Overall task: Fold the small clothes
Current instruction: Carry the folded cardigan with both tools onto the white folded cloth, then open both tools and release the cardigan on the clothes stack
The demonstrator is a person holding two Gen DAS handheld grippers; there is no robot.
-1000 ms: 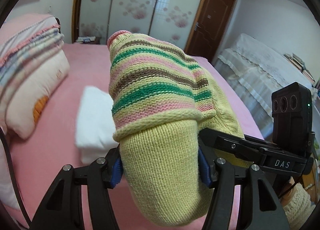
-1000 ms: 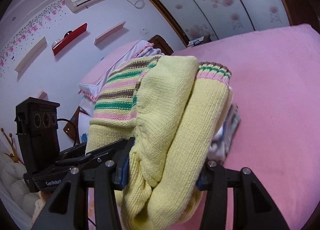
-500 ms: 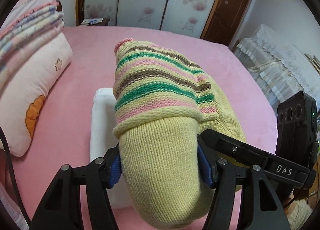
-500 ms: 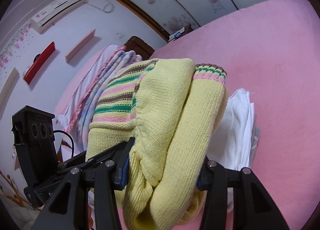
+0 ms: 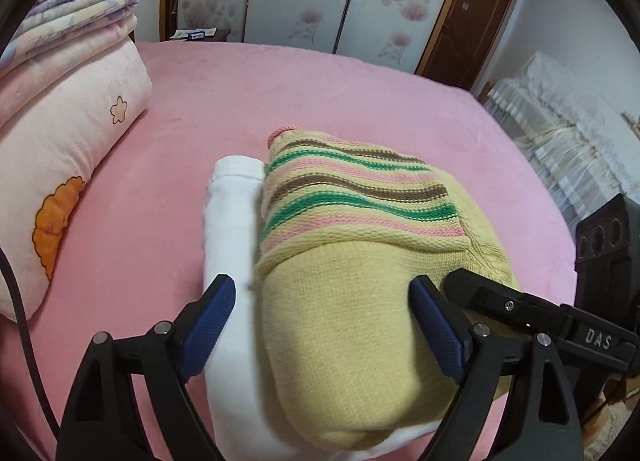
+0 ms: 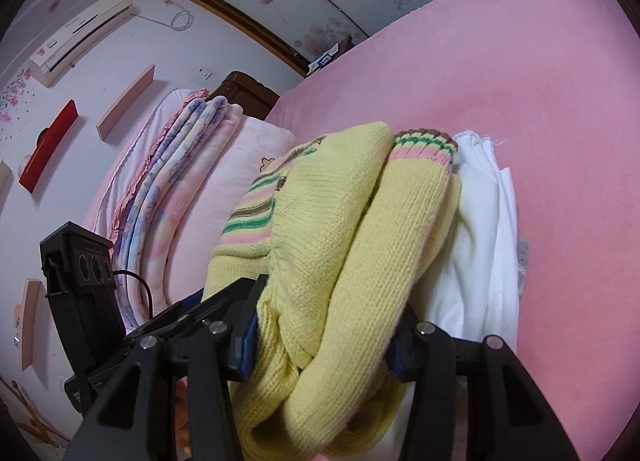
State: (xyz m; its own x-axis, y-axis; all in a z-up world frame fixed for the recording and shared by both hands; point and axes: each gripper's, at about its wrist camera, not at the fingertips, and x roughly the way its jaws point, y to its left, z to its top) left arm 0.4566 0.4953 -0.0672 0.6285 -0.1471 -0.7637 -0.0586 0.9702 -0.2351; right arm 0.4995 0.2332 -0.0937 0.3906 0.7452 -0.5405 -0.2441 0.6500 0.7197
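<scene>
A folded yellow knit sweater [image 5: 360, 261] with green, pink and brown stripes lies on top of a folded white garment [image 5: 230, 221] on the pink bed. My left gripper [image 5: 320, 321] is open, its blue pads standing apart on either side of the sweater's near end. In the right wrist view my right gripper [image 6: 320, 337] is shut on the sweater [image 6: 340, 241], with the white garment [image 6: 480, 241] just to its right. The other gripper's black body [image 5: 560, 329] shows at the sweater's right side.
The pink bed sheet [image 5: 320, 101] spreads all around. A pink pillow [image 5: 60, 165] with folded blankets [image 5: 68, 33] on it lies at the left. A lace-covered piece of furniture [image 5: 568, 149] stands beside the bed at the right.
The sweater has come down onto the white garment on the bed. My left gripper, shut on it before, has opened. The right gripper still grips it.
</scene>
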